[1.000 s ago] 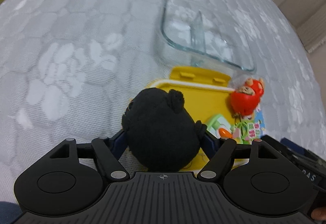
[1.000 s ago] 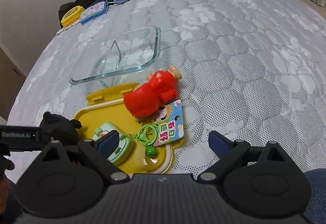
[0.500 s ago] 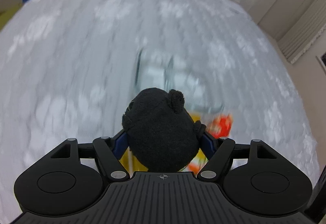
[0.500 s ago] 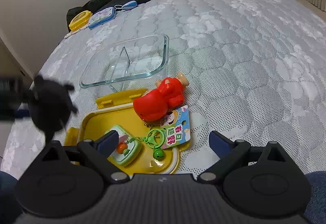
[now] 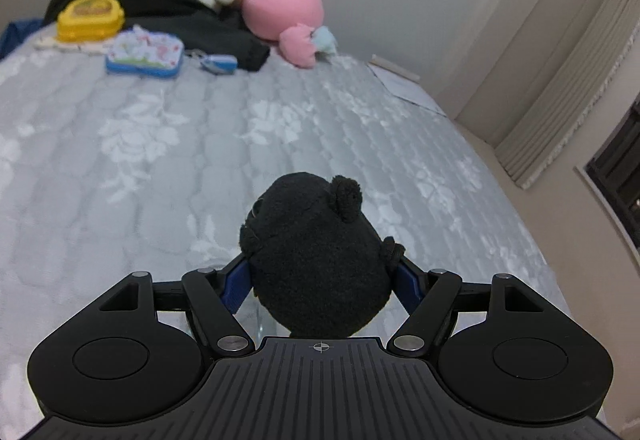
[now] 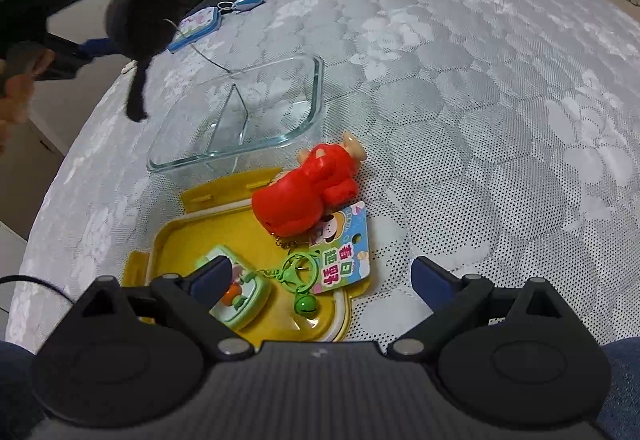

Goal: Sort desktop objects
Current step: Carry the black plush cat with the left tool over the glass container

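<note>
Quilted grey bed cover (image 6: 460,88) with a pale flower pattern, serving as the work surface

Left gripper (image 5: 322,272) pinching a small black plush toy (image 5: 316,256) between its blue pads, held up in the air; in the right wrist view the same toy (image 6: 136,20) hangs blurred above the left end of a clear rectangular glass dish with a centre divider (image 6: 312,112), one thin dark limb dangling straight down. Rounded head and small ear pointing up and away from the gripper; long axis judged roughly upright, running from the head down to that limb

Right gripper (image 6: 320,274) spread wide, nothing between its pads, hovering low over a yellow plastic lid (image 6: 192,236) lying flat just in front of the dish

Both halves of the glass dish apparently bare. On the lid: a pale green key-ring charm (image 6: 240,296) with a green clip and bell. A red plastic figure with a printed card tag (image 6: 308,196) lying on its side, half on the lid's right edge, half on the cover, head toward the dish

Sorting judged barely begun: one toy lifted and not yet set down, two more to move

Far end of the bed: a large pink plush (image 5: 276,4), dark clothing, a yellow box, a small blue-rimmed case
</note>
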Demonstrator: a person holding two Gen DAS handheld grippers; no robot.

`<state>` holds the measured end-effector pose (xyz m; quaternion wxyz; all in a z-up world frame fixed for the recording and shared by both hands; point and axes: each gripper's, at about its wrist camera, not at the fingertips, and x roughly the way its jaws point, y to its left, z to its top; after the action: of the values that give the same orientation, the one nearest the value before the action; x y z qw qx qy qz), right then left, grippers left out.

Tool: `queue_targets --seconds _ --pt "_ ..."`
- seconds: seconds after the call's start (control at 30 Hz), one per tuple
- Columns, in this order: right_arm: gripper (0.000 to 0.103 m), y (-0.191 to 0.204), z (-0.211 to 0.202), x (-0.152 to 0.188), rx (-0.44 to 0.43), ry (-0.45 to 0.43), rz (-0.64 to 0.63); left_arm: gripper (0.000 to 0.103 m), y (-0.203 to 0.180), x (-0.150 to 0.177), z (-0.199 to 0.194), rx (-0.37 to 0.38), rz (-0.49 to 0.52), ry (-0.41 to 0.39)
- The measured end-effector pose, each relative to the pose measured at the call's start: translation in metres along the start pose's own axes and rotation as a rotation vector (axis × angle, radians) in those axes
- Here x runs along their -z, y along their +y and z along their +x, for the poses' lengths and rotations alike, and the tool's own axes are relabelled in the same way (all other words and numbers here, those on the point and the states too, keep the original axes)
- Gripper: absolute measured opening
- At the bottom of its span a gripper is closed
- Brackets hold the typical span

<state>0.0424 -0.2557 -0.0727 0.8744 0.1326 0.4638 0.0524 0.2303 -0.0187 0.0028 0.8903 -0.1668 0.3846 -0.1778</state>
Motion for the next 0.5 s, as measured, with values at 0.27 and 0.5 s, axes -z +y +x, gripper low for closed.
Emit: queue_targets --seconds 0.27,0.5 --pt "0.097 -0.002 0.009 -0.001 0.007 0.025 0.005 0.078 0.031 0.037 0.019 -0.018 -0.001 0.007" --pt "0.097 0.003 0.016 -0.001 0.021 0.046 -0.017 0.079 0.04 0.049 0.025 -0.114 0.047 0.09"
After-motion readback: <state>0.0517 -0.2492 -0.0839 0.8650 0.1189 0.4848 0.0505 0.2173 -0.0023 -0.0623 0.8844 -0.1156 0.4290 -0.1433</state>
